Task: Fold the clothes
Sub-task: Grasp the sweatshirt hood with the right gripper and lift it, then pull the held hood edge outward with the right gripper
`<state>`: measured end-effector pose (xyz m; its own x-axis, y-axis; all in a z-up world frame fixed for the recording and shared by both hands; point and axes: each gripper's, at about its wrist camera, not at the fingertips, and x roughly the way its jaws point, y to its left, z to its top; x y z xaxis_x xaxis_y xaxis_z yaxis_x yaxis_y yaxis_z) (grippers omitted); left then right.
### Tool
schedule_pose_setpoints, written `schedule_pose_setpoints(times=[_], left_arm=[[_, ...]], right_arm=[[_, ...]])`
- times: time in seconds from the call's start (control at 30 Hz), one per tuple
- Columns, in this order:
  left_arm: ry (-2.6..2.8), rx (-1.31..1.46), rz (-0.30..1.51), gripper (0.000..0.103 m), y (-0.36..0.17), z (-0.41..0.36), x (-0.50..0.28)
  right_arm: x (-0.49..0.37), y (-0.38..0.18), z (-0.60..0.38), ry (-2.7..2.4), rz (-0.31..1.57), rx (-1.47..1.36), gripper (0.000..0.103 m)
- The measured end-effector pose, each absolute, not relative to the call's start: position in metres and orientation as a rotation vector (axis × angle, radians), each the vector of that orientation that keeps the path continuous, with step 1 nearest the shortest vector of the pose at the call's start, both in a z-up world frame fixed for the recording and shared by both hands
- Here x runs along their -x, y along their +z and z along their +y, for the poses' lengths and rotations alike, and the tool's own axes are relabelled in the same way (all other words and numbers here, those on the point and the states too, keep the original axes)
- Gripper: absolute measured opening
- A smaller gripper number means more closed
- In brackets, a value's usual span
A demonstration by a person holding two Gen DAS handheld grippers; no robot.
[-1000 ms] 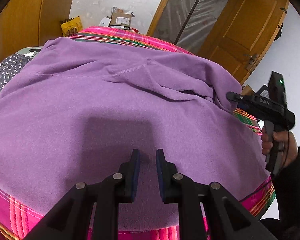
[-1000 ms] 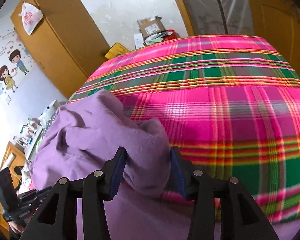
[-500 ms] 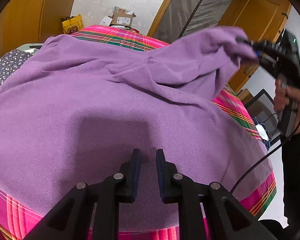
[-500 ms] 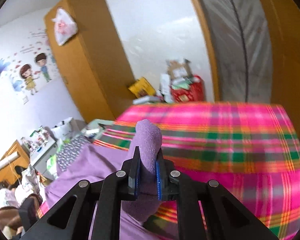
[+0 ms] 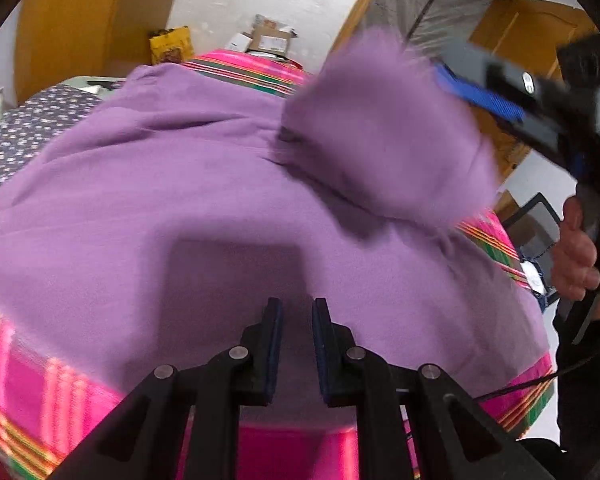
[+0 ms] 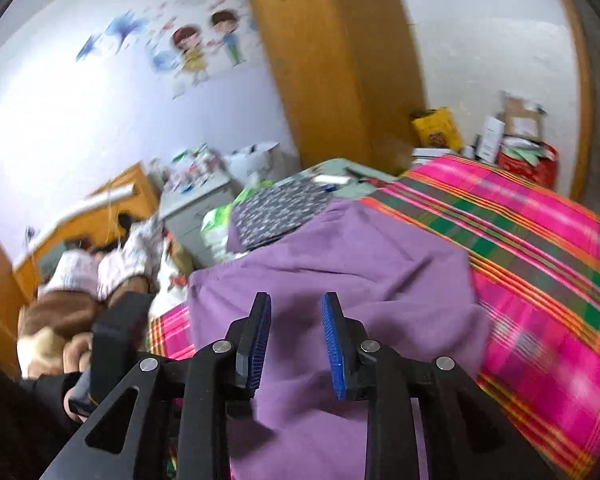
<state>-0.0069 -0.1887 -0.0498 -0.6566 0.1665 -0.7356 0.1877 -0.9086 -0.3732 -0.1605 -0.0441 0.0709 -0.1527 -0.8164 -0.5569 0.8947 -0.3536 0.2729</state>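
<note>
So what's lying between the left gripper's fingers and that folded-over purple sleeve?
Only flat fabric of the purple sweatshirt itself, shadowed by the left gripper; nothing else lies before the folded sleeve. The left wrist view shows it.

Garment [image 5: 220, 216] spread on the bed [image 6: 540, 272], sleeve [image 5: 384, 128] raised above its right part, left claw [image 5: 296, 344] over its near edge, right claw [image 6: 296, 340] above it, boxes [image 5: 268, 38] stacked behind the bed, patterned cloth [image 5: 32, 128] beside the bed's far left

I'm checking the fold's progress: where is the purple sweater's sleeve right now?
In the left wrist view the sleeve is at upper right, raised over the purple sweater, just left of the right gripper.
</note>
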Motion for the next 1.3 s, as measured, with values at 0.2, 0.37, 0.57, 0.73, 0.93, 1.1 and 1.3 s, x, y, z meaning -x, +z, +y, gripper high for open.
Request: schedule_pose_setpoints(times=[0.2, 0.37, 0.57, 0.73, 0.93, 1.1, 1.3], left_arm=[[-2.775, -1.271, 0.695, 0.016, -0.054, -0.194, 0.006], [-2.789, -1.250, 0.687, 0.016, -0.054, -0.190, 0.006], [-2.793, -1.240, 0.709, 0.016, -0.055, -0.191, 0.008], [-2.797, -1.237, 0.718, 0.016, -0.056, -0.192, 0.006], [-2.801, -1.232, 0.726, 0.016, -0.056, -0.193, 0.006], [-2.804, -1.227, 0.732, 0.016, -0.057, -0.193, 0.006], [-2.808, -1.231, 0.721, 0.016, -0.057, -0.193, 0.005]], right_arm=[[0.224, 0.035, 0.010, -2.027, -0.075, -0.969, 0.047], [0.252, -0.013, 0.012, -1.966, -0.157, -1.179, 0.048], [0.261, -0.041, -0.008, -1.845, -0.188, -1.265, 0.044], [0.259, -0.027, -0.003, -1.900, -0.209, -1.177, 0.009], [0.264, 0.005, 0.015, -1.956, -0.245, -1.063, 0.002], [0.265, -0.009, 0.002, -1.893, -0.149, -1.175, 0.013], [0.259, -0.025, -0.011, -1.889, -0.115, -1.172, 0.006]])
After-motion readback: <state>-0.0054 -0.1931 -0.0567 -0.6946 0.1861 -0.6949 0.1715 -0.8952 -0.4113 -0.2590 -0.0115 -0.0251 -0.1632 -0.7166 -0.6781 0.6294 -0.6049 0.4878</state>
